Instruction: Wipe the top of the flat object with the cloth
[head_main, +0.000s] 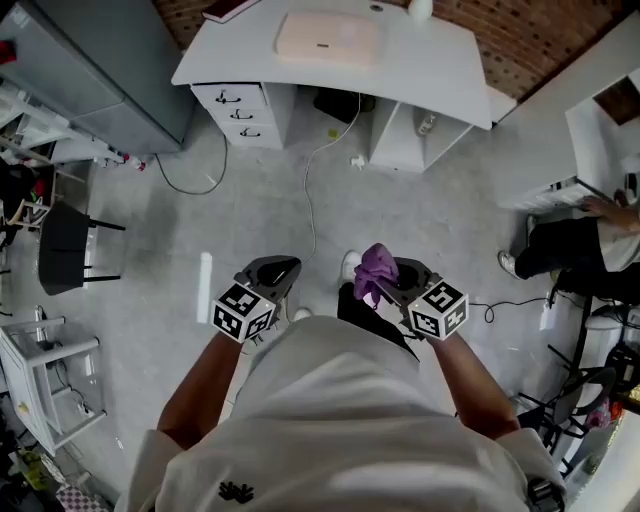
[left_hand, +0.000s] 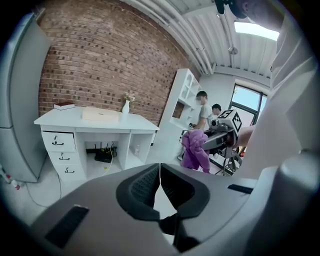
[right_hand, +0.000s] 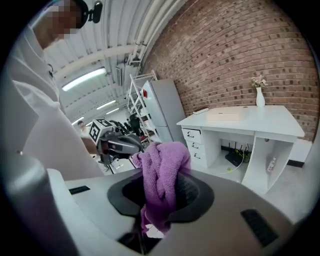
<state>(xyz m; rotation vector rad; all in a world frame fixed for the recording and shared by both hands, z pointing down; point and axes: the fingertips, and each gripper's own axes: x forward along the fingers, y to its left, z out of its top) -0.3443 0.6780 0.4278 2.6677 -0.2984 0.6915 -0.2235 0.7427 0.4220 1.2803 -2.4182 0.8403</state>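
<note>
Holding the purple cloth (head_main: 375, 270) ready, well short of the desk (head_main: 440, 70); wiping looks not yet begun.
The right gripper (right_hand: 159, 197) is clamped on the cloth; the left gripper (left_hand: 160, 182) is closed and empty. The flat object (head_main: 328, 38) lies mid-desktop near the back edge. The next move calls for an approach past the floor cable (head_main: 310, 190), with the vase (left_hand: 125, 106) just beside the object.

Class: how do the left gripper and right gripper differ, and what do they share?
The left gripper is empty; the right gripper holds the purple cloth. The left gripper's jaws meet each other; the right gripper's press on cloth between them. Both are shut.
</note>
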